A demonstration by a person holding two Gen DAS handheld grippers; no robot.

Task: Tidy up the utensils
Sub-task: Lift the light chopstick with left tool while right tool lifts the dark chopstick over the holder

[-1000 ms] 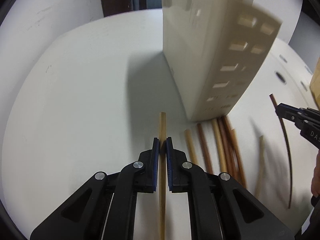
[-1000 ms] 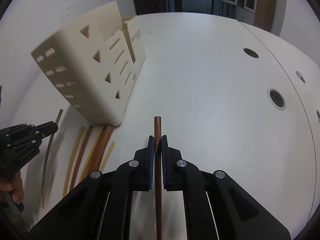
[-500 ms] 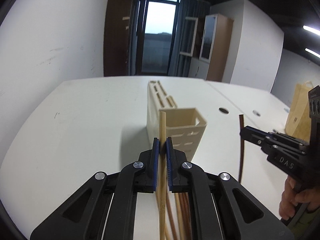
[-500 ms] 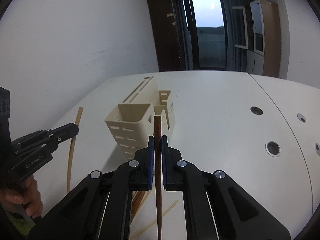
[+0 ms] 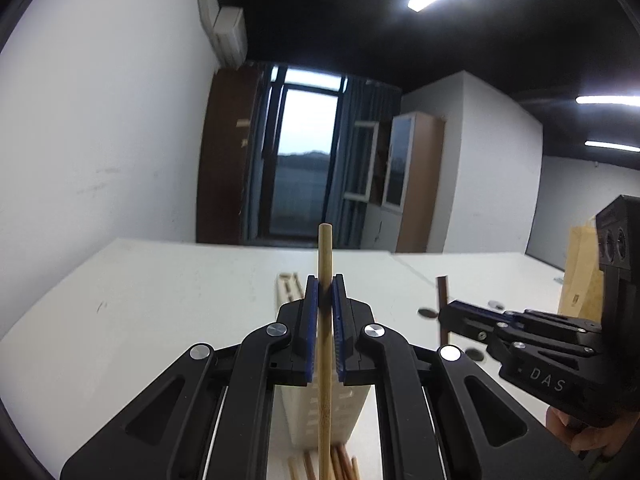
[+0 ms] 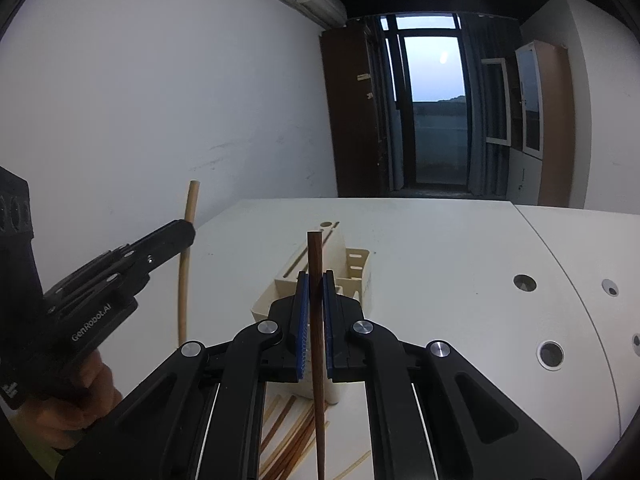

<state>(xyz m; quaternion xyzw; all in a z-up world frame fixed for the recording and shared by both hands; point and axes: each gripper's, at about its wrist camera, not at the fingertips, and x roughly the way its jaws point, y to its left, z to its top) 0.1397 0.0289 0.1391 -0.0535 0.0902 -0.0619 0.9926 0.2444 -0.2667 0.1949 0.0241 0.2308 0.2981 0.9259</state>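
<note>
My left gripper (image 5: 325, 280) is shut on a light bamboo chopstick (image 5: 325, 252), held upright above the table. The same chopstick (image 6: 187, 240) and left gripper (image 6: 188, 234) show at the left of the right wrist view. My right gripper (image 6: 315, 276) is shut on a dark brown chopstick (image 6: 314, 252), also upright; it appears as a dark stick (image 5: 442, 300) in the right gripper (image 5: 444, 314) at the right of the left wrist view. A cream utensil holder (image 6: 352, 268) stands on the table below and beyond both grippers. Several loose chopsticks (image 6: 288, 436) lie in front of it.
The white table (image 6: 440, 248) has round cable holes (image 6: 524, 282) on its right half. A brown paper bag (image 5: 580, 280) stands at the far right. A white wall runs along the table's left side. A hand (image 6: 72, 404) holds the left gripper.
Both grippers have risen and tilted up from the table, each carrying its chopstick. The holder has dropped lower in both views and the room beyond now fills the upper half.
</note>
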